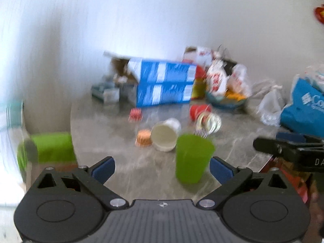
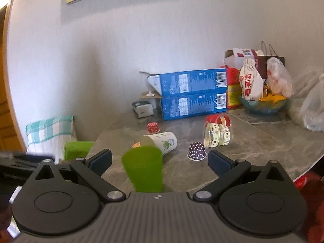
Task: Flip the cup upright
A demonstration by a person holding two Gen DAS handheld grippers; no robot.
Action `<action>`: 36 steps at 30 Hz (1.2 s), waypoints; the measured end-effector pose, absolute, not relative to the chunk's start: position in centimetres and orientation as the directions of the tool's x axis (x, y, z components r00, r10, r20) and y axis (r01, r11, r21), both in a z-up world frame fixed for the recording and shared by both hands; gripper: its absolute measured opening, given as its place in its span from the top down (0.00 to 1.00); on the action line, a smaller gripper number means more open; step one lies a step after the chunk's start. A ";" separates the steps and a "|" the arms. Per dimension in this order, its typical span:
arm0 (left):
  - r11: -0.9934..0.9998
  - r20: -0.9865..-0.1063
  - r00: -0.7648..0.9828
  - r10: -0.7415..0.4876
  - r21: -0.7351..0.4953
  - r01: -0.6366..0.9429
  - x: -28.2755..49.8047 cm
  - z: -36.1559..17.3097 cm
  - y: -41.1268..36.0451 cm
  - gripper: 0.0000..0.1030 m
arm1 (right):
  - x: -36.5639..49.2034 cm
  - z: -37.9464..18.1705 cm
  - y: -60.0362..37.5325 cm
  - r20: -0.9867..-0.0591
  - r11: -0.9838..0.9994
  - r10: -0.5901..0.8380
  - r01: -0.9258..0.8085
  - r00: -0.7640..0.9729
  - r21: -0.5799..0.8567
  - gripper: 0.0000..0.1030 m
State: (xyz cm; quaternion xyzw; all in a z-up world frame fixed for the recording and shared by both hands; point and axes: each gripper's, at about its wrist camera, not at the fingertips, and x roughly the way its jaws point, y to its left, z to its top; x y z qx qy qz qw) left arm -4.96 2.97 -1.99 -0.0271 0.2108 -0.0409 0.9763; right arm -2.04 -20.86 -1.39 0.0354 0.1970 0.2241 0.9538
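A green plastic cup (image 1: 192, 158) stands upright on the grey marble table (image 1: 121, 113), mouth up. In the left wrist view it stands between my open fingers, close to the right pad, untouched. My left gripper (image 1: 162, 168) is open and empty. In the right wrist view the green cup (image 2: 144, 168) stands just ahead of my open right gripper (image 2: 160, 162), near its left pad. A white paper cup (image 2: 162, 142) with a green print lies on its side behind the green cup; it also shows in the left wrist view (image 1: 166, 135). The left wrist view is motion-blurred.
Two stacked blue boxes (image 2: 192, 95) stand at the back. A clear jar (image 2: 217, 134) holding tape rolls lies on its side. Small cupcake liners (image 2: 196, 151) sit around. A bowl (image 2: 265, 105) with bags stands back right. A green stool (image 2: 77, 148) stands left of the table. The right gripper (image 1: 287, 151) shows at right.
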 end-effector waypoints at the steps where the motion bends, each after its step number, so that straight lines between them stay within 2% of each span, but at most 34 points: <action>1: 0.994 -0.384 0.917 -0.108 -0.069 0.089 -5.4 -1.5 2.9 0.02 | -2.3 -0.8 -21.0 -0.384 0.899 0.438 -0.403 0.813 0.171 0.01; 3: 0.992 -0.373 0.920 -0.120 -0.073 0.100 -5.9 -0.9 2.5 0.02 | -3.3 0.2 -21.4 -0.381 0.896 0.444 -0.405 0.811 0.182 0.01; 7: 0.993 -0.350 0.929 -0.118 -0.056 0.105 -7.5 -0.1 1.9 0.02 | -4.9 1.0 -21.6 -0.371 0.911 0.408 -0.400 0.834 0.101 0.01; 12: 0.991 -0.350 0.928 -0.132 -0.071 0.114 -8.9 0.1 1.5 0.02 | -5.5 0.6 -21.7 -0.380 0.903 0.425 -0.415 0.822 0.111 0.01; 17: 0.993 -0.399 0.909 -0.121 -0.064 0.104 -8.6 -0.7 0.9 0.02 | -5.4 -0.2 -22.0 -0.396 0.901 0.432 -0.410 0.810 0.143 0.01; 22: 0.990 -0.432 0.893 -0.123 -0.116 0.080 -7.9 -1.6 1.3 0.02 | -4.8 -1.1 -22.2 -0.413 0.904 0.427 -0.397 0.804 0.161 0.01; 36: 0.995 -0.432 0.898 -0.084 -0.087 0.051 -7.6 -0.9 1.4 0.02 | -4.4 -1.4 -22.0 -0.406 0.896 0.443 -0.412 0.799 0.166 0.01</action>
